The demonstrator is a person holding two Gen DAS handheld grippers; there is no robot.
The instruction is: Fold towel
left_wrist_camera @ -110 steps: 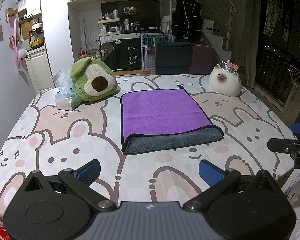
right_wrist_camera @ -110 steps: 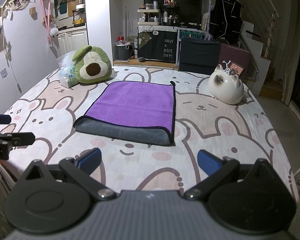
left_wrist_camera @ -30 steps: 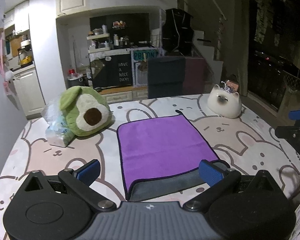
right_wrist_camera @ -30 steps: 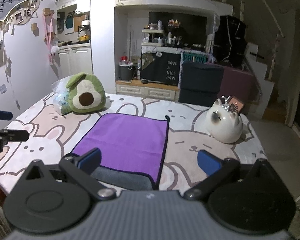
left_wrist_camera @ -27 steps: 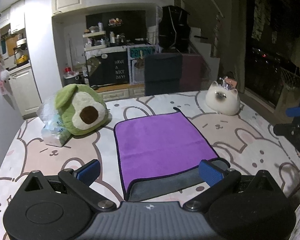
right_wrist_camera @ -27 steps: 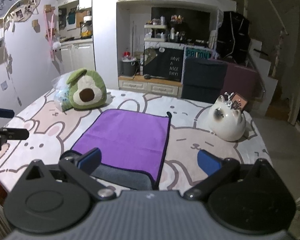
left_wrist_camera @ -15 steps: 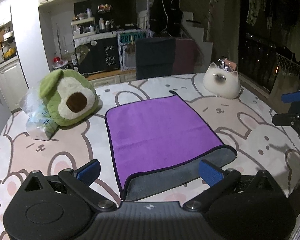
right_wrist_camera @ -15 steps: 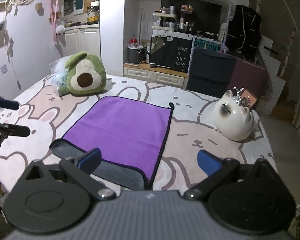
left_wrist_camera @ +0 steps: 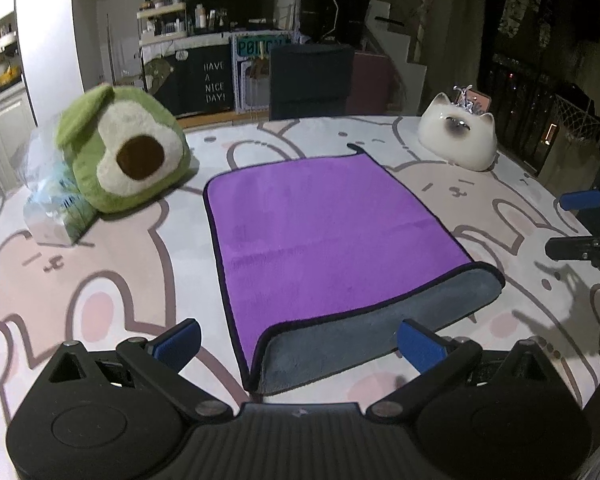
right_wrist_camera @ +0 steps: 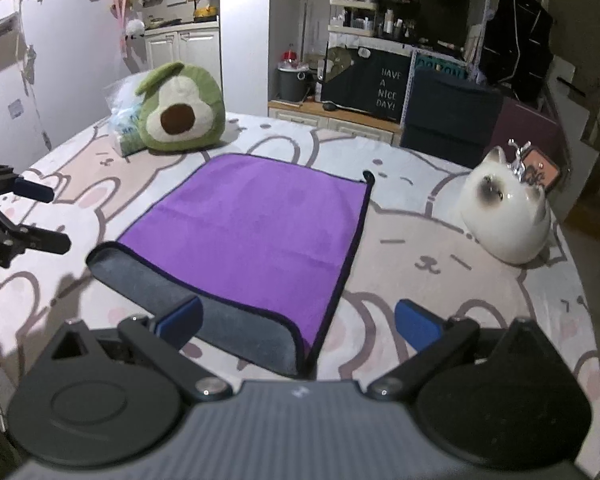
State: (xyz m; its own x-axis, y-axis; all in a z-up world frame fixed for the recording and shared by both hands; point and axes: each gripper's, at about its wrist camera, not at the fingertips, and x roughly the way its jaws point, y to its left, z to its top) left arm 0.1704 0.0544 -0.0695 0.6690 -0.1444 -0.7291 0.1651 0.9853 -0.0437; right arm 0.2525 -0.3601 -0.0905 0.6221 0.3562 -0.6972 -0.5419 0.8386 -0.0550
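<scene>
A purple towel (left_wrist_camera: 324,232) with a grey underside lies flat on the bunny-print table (left_wrist_camera: 80,280), its near edge folded over so a grey band shows. It also shows in the right wrist view (right_wrist_camera: 256,224). My left gripper (left_wrist_camera: 298,342) is open and empty, just above the towel's near left corner. My right gripper (right_wrist_camera: 298,318) is open and empty, just above the near right corner. Each gripper shows at the edge of the other's view: the right gripper (left_wrist_camera: 584,224), the left gripper (right_wrist_camera: 32,216).
A green avocado plush (left_wrist_camera: 124,156) and a plastic bag (left_wrist_camera: 48,208) sit at the back left. A white cat-shaped ceramic (left_wrist_camera: 456,142) sits at the back right. A dark chair (left_wrist_camera: 312,80) stands behind the table. Kitchen shelves lie beyond.
Both grippers have moved forward and down toward the towel's near edge. The towel has not moved and both grippers stay open.
</scene>
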